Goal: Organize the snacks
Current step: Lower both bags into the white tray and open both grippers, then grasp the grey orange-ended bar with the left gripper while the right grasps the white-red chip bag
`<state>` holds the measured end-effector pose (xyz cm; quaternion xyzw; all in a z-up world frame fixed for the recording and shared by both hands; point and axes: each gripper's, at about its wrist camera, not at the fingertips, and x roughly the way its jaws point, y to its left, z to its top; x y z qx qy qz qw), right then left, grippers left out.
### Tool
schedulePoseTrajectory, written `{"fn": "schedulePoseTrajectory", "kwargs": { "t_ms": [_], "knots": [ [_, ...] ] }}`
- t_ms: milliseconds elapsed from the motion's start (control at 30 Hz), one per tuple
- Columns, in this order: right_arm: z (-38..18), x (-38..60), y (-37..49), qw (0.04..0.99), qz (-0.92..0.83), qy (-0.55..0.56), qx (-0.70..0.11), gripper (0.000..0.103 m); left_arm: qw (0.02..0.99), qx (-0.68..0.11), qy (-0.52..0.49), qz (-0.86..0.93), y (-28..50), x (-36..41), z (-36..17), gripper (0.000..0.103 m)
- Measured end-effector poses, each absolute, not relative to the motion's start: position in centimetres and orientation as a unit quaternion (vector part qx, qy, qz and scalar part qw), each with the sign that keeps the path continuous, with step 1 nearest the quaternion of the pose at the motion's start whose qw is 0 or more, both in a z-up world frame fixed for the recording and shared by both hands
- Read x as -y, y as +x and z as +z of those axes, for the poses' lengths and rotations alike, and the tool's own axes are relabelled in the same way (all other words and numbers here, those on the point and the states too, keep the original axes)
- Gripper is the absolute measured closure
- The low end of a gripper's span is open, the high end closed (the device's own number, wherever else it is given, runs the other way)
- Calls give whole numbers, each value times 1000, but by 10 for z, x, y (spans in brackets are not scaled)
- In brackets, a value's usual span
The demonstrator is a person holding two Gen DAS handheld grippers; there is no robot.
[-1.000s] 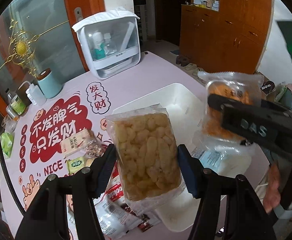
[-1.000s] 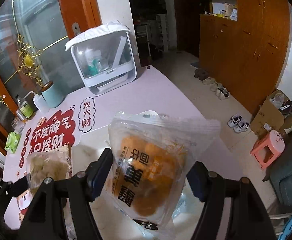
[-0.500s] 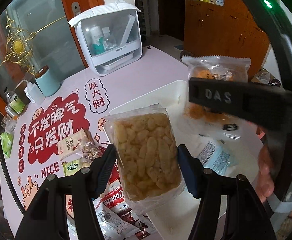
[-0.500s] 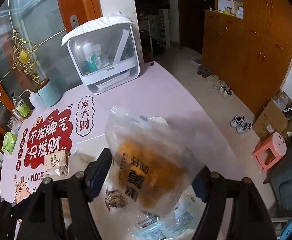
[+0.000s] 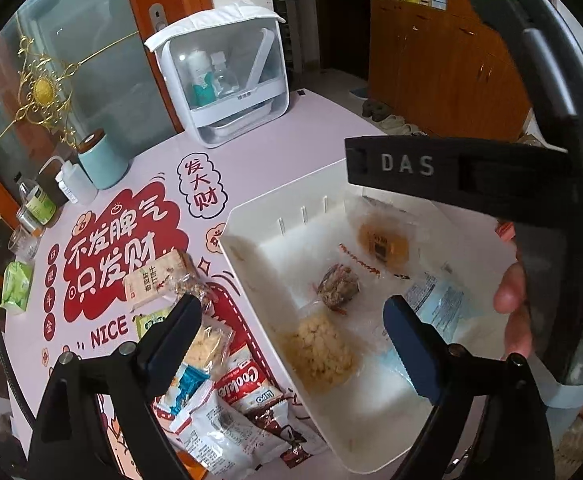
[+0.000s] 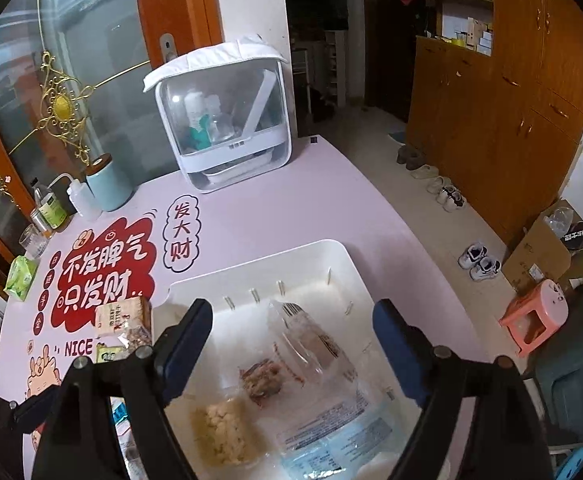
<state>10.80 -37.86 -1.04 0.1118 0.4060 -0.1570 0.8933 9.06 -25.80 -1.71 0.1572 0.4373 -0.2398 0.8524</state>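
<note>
Both jaws just opened wide, nothing between them: left gripper and right gripper sit over the white bin so packs drop inside. Puffed-snack pack and orange pastry pack lie in the bin, frame centre. Loose snack packets wait lower left on the table.

Behind your pink printed tabletop stands an orange-framed glass door with gilt scrollwork. To your right, tall brown wooden cabinets line the pale tiled floor, shoes along their foot.
</note>
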Motion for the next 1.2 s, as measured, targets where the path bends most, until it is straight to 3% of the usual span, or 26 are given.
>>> {"fn": "schedulePoseTrajectory", "kwargs": {
  "t_ms": [633,1200],
  "knots": [
    [3,330,57,895,-145,112,-408,20,874,-420,126,-210,62,187,10,11],
    [3,252,28,896,-120,85,-419,20,898,-409,77,-142,82,38,33,11]
  ]
}}
